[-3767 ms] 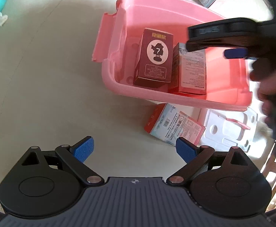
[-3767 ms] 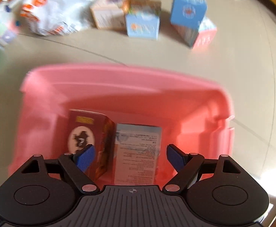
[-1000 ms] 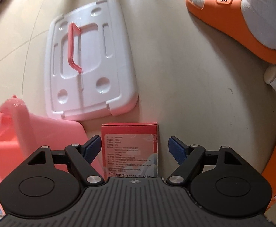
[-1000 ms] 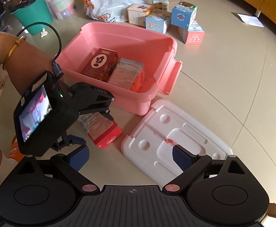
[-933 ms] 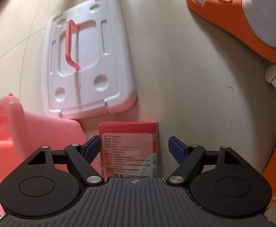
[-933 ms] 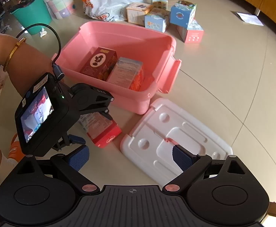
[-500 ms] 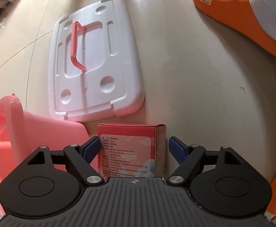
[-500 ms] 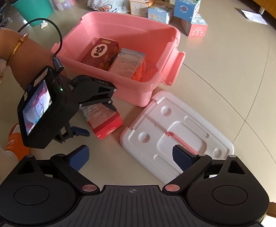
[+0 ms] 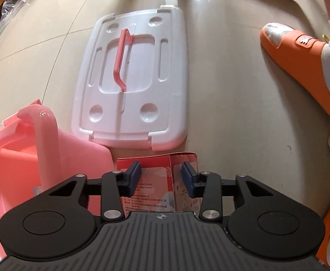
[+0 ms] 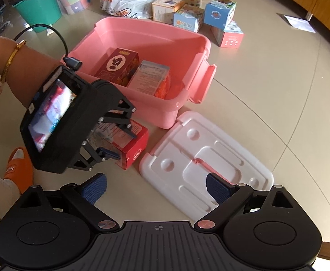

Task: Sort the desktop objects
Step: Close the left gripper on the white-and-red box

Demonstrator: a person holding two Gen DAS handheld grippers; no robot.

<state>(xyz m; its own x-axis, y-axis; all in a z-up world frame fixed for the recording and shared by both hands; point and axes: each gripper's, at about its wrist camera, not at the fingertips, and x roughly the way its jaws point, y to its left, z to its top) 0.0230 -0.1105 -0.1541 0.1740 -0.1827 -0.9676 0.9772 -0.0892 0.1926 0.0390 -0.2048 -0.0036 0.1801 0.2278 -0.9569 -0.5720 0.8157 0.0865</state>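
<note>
Two boxes already lie in the pink bin, its white lid off beside it, as the left gripper clamps a red box on the floor; the right gripper hangs open, several cartons left.

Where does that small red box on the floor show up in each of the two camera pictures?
Left wrist view: the red box sits low in the centre, between the left gripper fingers.
Right wrist view: it lies left of centre, beside the pink bin.
Shared landmark: the white lid with the pink handle.
</note>
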